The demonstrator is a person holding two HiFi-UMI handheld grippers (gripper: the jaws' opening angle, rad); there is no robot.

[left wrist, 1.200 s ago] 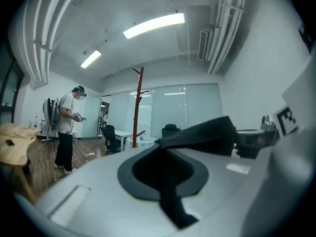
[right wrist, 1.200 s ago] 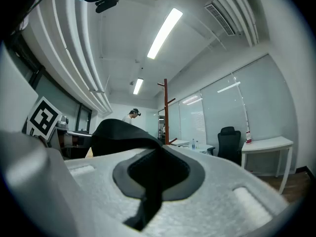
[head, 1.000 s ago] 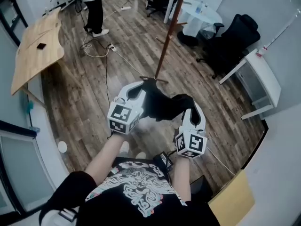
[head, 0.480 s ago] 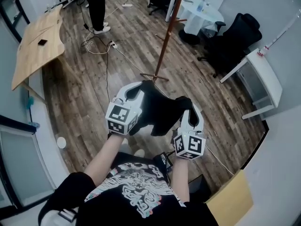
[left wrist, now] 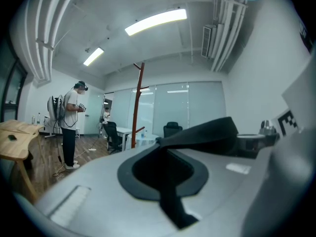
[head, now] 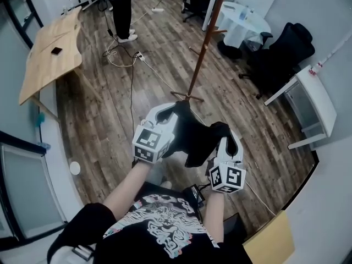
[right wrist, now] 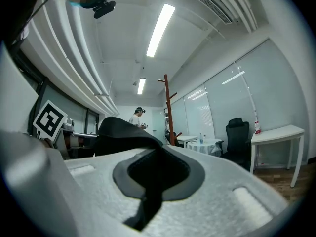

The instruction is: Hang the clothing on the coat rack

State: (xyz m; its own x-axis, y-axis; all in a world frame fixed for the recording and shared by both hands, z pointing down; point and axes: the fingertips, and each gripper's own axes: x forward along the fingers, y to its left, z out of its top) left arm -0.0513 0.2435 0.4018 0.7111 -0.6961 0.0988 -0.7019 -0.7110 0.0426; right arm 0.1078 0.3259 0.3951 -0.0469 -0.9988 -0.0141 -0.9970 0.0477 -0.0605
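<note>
A black garment [head: 193,135] hangs slack between my two grippers, just above the wooden floor in the head view. My left gripper [head: 177,109] is shut on its left end and my right gripper [head: 221,130] is shut on its right end. The brown coat rack [head: 208,40] stands straight ahead, with its foot just past the left gripper's tip. In the left gripper view the black cloth [left wrist: 205,132] runs out of the shut jaws, and the rack [left wrist: 139,102] rises behind it. The right gripper view shows the cloth [right wrist: 123,130] bunched ahead of the jaws, with the rack [right wrist: 168,107] further back.
A wooden table [head: 52,48] stands at the left. A person [head: 122,10] stands at the back, with cables [head: 132,59] on the floor nearby. A white round table [head: 242,23] and black office chair [head: 280,54] lie beyond the rack, and a white desk [head: 316,92] is at the right.
Both grippers have kept hold of the garment and shifted slightly right and forward, closer to the rack's foot. The cloth sags a little lower between them.
</note>
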